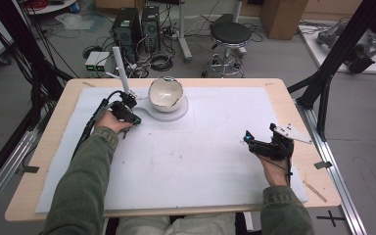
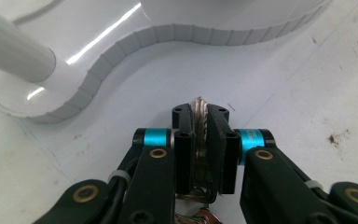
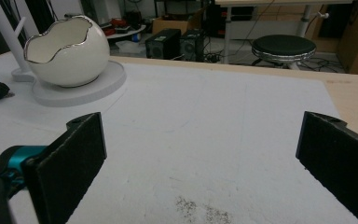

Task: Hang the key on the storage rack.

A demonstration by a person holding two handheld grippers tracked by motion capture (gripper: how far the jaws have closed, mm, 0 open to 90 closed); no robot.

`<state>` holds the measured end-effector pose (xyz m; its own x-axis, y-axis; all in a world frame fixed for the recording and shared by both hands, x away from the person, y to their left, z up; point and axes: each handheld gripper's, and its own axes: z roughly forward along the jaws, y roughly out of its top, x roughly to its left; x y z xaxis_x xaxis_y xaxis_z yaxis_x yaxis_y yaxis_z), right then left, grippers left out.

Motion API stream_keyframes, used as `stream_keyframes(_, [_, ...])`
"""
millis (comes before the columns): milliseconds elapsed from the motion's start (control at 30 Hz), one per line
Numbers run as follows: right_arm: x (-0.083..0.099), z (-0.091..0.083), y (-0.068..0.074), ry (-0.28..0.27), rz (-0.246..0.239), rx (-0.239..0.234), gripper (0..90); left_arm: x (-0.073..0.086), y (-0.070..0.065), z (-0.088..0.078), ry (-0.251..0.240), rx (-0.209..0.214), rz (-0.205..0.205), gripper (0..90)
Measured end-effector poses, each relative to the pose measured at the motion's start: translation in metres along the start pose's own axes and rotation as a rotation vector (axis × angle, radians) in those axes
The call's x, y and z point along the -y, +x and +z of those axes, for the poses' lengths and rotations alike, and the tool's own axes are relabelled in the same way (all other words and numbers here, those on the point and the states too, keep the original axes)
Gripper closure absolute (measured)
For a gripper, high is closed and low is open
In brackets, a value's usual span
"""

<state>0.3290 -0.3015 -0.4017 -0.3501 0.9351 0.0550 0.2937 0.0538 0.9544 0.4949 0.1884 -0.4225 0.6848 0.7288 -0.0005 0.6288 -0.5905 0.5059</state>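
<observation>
My left gripper [image 2: 200,128] is shut on a thin silvery metal piece [image 2: 199,108], perhaps a key, that stands on edge between the pads just above the white mat. In the high view the left gripper [image 1: 135,119] sits at the near edge of a white stand base [image 1: 176,115]. A white egg-shaped bowl [image 1: 165,93] with a silver rim rests on that base, beside its upright white post [image 1: 120,66]. My right gripper [image 1: 248,139] lies at the right of the mat, jaws wide open [image 3: 200,158] with nothing between them, and faces the bowl [image 3: 67,53].
A white mat [image 1: 191,156] covers most of the wooden table [image 1: 293,98]. Beyond the far edge stand a black stool [image 1: 230,36], computer towers [image 1: 127,27] and loose cables. Black frame legs [image 1: 330,63] rise at the table's right side.
</observation>
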Motion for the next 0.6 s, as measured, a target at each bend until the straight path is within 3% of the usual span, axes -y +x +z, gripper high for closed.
stream_keyframes(400, [0.0,0.0,-0.001,0.001,0.003,-0.001,0.5,-0.001,-0.004,-0.007,-0.022,-0.011,0.023,83.3])
stream_keyframes(600, [0.0,0.0,-0.001,0.002,0.006,-0.001,0.5,-0.001,-0.004,-0.023,-0.057,-0.025,0.025,83.3])
